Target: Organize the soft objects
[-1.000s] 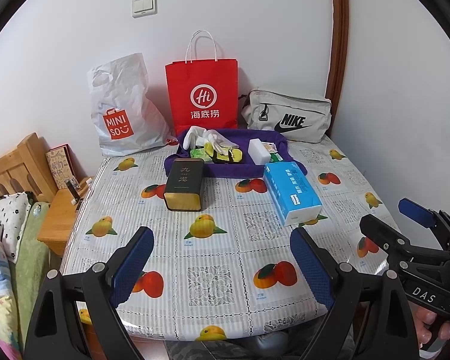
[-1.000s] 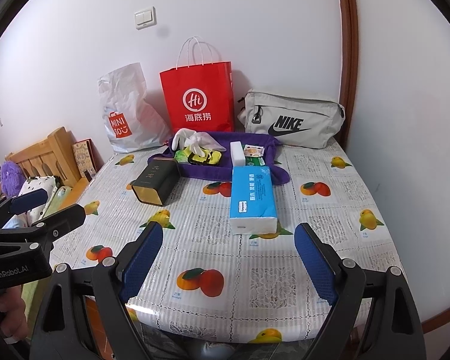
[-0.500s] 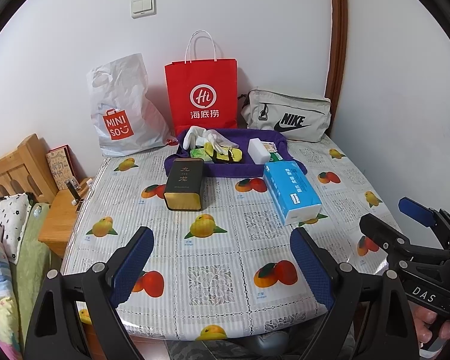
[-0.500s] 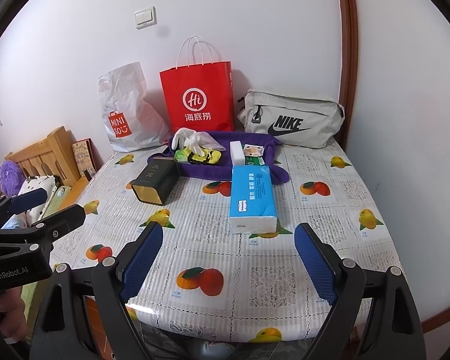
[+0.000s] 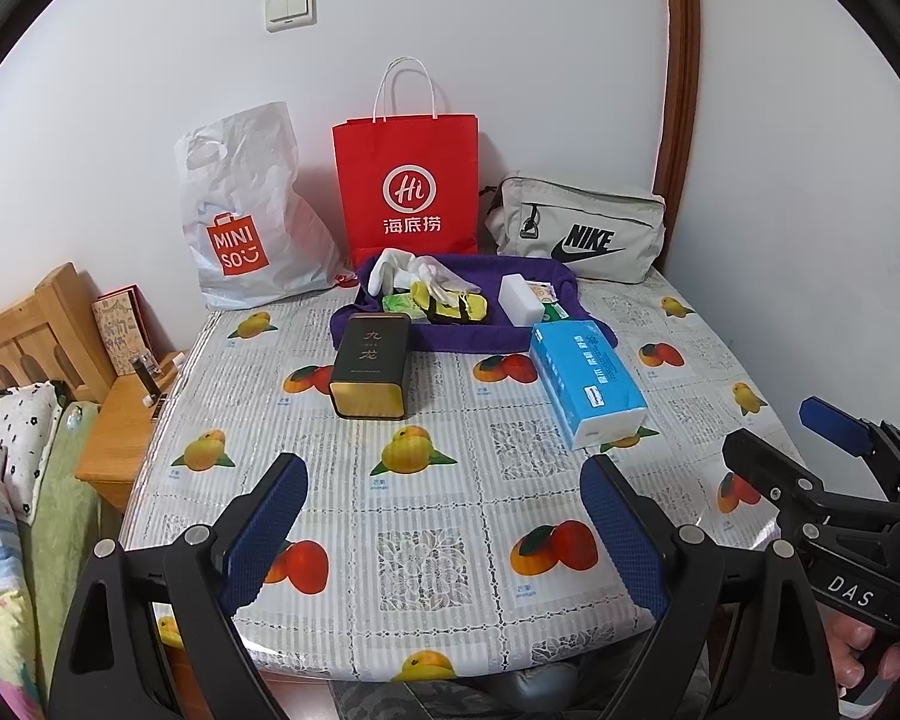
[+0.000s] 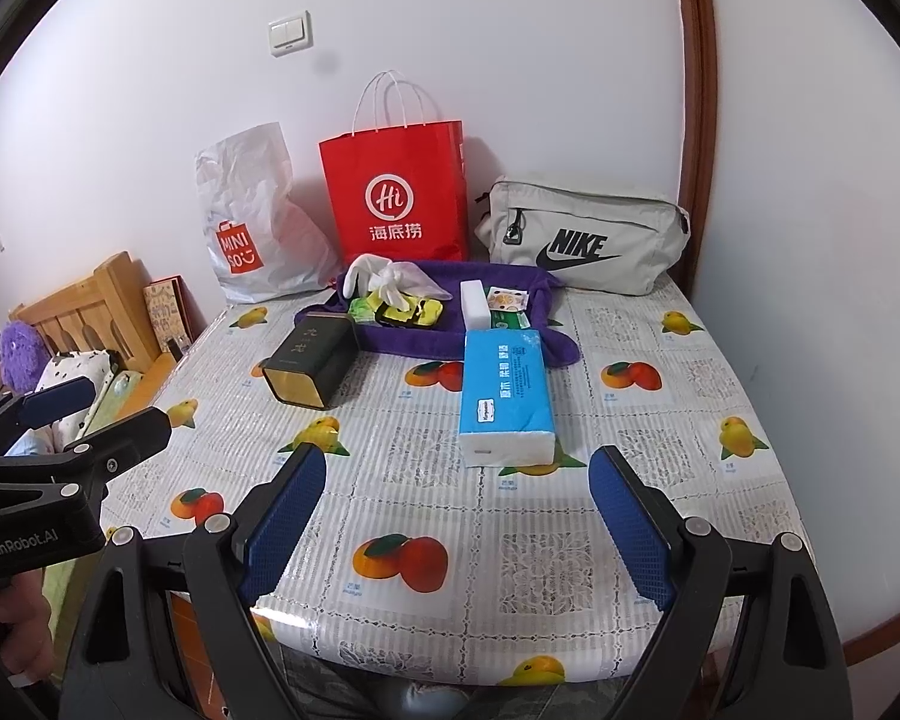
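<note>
while i hold both over the bench (image 5: pixel 450 498), left hand-held gripper (image 5: pixel 444 531) and right hand-held gripper (image 6: pixel 459 525) gape empty, short of the tissue pack (image 6: pixel 506 396).

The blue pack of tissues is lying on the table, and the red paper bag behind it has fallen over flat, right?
Not quite. The blue pack of tissues does lie on the fruit-patterned table, but the red paper bag stands upright against the wall, as the right wrist view shows.
</note>
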{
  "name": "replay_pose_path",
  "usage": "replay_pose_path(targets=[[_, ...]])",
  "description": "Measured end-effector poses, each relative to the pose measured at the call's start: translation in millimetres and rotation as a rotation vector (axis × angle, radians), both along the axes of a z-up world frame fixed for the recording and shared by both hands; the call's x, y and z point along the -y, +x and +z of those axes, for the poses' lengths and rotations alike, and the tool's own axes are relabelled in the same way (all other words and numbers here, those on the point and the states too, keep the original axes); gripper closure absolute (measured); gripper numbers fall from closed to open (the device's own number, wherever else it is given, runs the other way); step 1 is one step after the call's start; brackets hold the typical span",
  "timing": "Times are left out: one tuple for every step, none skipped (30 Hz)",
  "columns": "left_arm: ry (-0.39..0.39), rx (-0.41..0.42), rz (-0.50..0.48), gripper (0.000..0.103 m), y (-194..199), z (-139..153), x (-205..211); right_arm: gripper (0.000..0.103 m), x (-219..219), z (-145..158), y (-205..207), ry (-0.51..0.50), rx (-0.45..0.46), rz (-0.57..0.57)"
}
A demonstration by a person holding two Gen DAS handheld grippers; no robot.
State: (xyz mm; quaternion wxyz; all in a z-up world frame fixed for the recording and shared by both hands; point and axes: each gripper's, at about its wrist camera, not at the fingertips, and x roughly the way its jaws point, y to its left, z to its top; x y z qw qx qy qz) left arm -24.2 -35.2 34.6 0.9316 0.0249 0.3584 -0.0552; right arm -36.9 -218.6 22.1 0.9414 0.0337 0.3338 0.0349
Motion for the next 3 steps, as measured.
replay_pose_path(targets=[[-0.002, 0.001, 0.000, 0.011, 0.5, -0.6, -0.2, 0.014, -0.8, -0.4, 0.6, -0.001, 0.000, 0.001], [-0.002, 0.002, 0.000, 0.011, 1.5, -1.8, -0.4, 0.014, -1.3, -0.8, 1.3, -0.003, -0.001, 0.002], [-0.001, 0.003, 0.001, 0.011, 2.2, -2.5, -0.5, 0.014, -1.4, -1.4, 2.8, -0.005, -0.003, 0.002]])
